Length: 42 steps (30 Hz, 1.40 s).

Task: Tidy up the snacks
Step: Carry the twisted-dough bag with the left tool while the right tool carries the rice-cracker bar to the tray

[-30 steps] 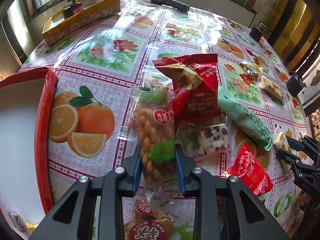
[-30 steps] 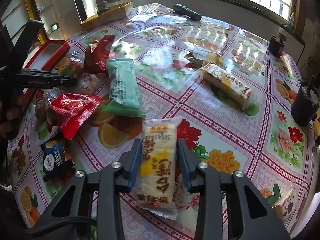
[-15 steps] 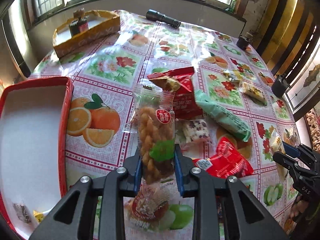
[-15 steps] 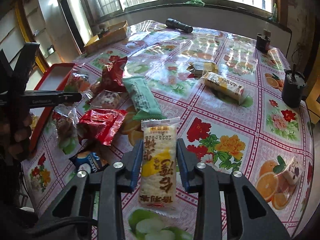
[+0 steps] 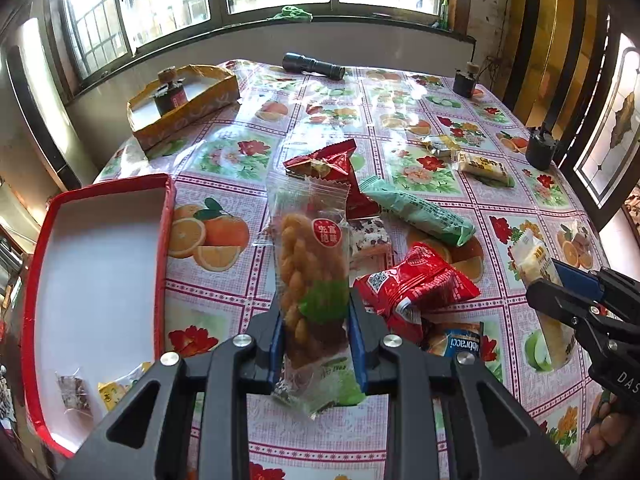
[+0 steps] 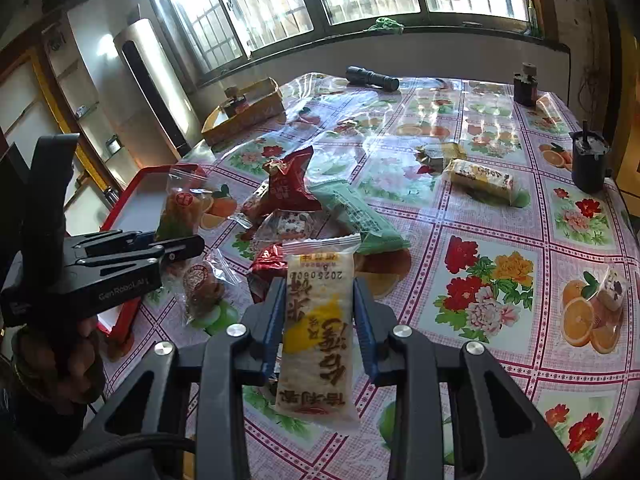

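While both tools grip packets, the left tool [image 5: 316, 332] with its twist snack [image 5: 310, 264] is nearer the red tray [image 5: 162, 240], at frame left; the right tool [image 6: 316, 320] clamps a rice cracker [image 6: 318, 320].

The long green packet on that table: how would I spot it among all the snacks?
Start at the fruit-and-flower tablecloth and find the pile of snacks in its middle. The long green packet lies flat on the pile's right side, slanting away from a red pouch. It is the only mint-green wrapper, longer and slimmer than the crumpled red bags beside it.
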Motion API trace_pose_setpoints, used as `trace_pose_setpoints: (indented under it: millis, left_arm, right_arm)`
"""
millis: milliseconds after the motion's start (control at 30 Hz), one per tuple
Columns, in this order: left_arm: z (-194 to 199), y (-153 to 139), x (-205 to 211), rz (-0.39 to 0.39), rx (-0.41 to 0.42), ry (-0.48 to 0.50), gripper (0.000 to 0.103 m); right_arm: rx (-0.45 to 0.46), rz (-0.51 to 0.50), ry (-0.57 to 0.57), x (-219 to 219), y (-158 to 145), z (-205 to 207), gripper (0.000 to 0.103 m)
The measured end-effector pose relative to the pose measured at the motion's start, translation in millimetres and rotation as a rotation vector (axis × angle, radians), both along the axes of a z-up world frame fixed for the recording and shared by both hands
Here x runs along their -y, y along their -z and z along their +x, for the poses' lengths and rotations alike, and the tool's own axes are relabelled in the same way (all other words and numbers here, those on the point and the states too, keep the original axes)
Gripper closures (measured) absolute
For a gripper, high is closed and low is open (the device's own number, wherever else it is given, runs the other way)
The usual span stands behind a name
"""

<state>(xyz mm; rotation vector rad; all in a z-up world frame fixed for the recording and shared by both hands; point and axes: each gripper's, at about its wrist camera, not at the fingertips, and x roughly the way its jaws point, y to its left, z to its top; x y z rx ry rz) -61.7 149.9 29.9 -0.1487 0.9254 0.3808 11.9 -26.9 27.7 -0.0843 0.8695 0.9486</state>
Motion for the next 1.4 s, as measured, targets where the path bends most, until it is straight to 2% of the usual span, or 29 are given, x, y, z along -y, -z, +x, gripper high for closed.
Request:
trace_pose_setpoints:
  millis: [333, 667, 933, 1400]
  left_arm:
    - [-28, -16, -19, 0.054, 0.045, -0.072, 0.076]
    - [-63, -19, -60, 0.079, 0.062, -0.177, 0.076]
    - [-90, -15, -100, 0.076, 0.06, -0.269, 0.076]
    - [-120, -9, -152, 0.067, 0.052, -0.372, 0.076]
  right_arm:
    - [0.023, 0.012, -0.037, -25, -12, -22, 0.068]
    - [0.036, 0.033, -0.143, -77, -17, -53, 0.068]
    - [0.022, 0.051, -0.217, -121, -16, -68, 0.068]
    - [0.0, 0.067, -0.317, -194, -14, -80, 0.068]
